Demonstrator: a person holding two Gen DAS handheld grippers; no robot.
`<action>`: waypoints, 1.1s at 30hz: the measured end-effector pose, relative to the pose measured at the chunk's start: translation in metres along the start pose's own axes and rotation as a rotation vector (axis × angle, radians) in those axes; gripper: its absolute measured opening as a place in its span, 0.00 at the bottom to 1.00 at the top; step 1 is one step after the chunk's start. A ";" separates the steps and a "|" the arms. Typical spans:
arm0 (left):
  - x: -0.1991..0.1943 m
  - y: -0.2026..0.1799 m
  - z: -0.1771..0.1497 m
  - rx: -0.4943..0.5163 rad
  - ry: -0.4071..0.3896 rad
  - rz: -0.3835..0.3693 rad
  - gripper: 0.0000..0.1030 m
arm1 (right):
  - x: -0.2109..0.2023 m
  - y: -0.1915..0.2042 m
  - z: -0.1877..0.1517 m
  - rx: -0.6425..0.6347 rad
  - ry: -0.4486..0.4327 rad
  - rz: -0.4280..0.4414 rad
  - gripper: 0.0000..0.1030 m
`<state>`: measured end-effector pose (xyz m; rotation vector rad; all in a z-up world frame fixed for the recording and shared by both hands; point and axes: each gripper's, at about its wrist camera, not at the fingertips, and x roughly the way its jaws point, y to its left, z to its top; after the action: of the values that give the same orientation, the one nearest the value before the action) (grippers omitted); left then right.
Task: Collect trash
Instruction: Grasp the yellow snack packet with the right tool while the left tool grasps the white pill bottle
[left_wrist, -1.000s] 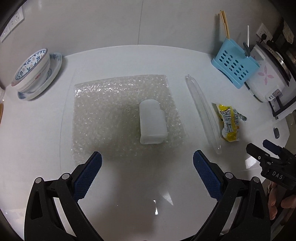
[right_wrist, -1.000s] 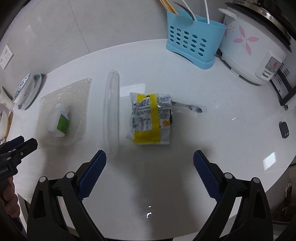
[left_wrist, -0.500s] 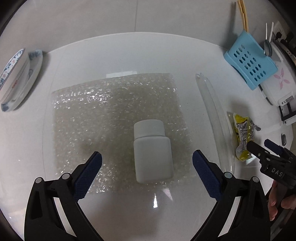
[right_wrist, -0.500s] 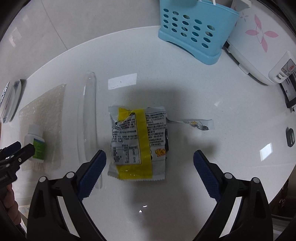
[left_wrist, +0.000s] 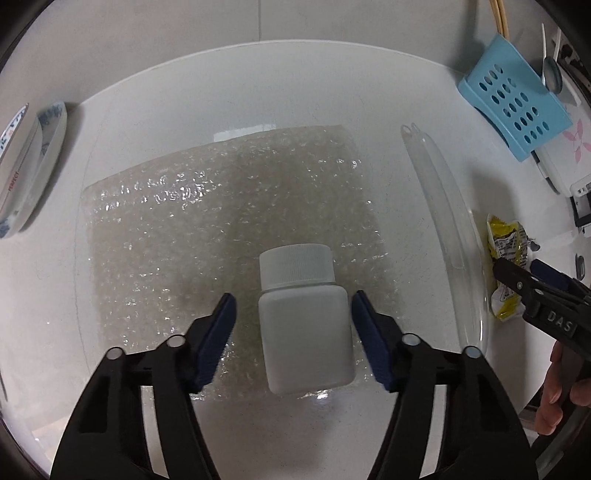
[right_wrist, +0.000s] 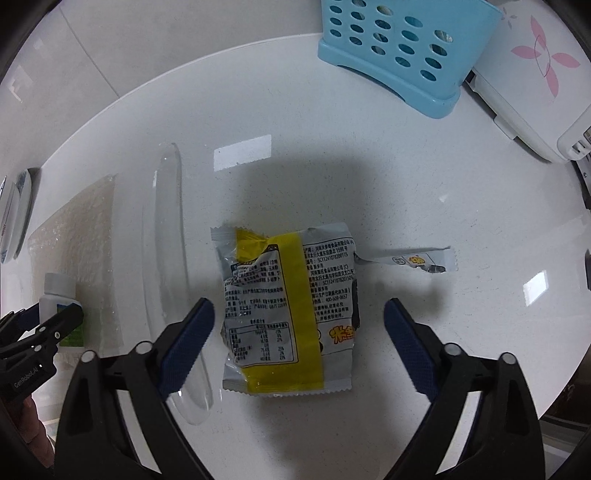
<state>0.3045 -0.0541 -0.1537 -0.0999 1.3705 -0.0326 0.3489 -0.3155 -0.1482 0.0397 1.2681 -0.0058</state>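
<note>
Left hand-held gripper (left_wrist: 293, 315) closing, pads not touching white bottle (left_wrist: 304, 332); right hand-held gripper (right_wrist: 299, 325) narrowing, spread around snack wrapper (right_wrist: 288, 314).

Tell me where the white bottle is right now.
In the left wrist view the white bottle lies on its side at the near edge of the bubble wrap, between the open left tongs, whose jaws have just been closing without touching it.
</note>
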 end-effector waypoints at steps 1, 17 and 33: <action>0.001 -0.001 0.001 0.001 0.004 -0.002 0.53 | 0.002 0.000 0.000 0.001 0.008 0.000 0.76; -0.001 -0.002 0.009 0.013 -0.026 0.027 0.40 | 0.005 -0.001 0.003 -0.035 0.018 -0.046 0.42; -0.031 0.003 -0.011 0.016 -0.065 0.016 0.40 | -0.003 0.013 0.004 -0.046 0.000 -0.072 0.31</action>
<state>0.2871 -0.0487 -0.1264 -0.0764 1.3061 -0.0267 0.3518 -0.3025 -0.1439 -0.0455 1.2685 -0.0386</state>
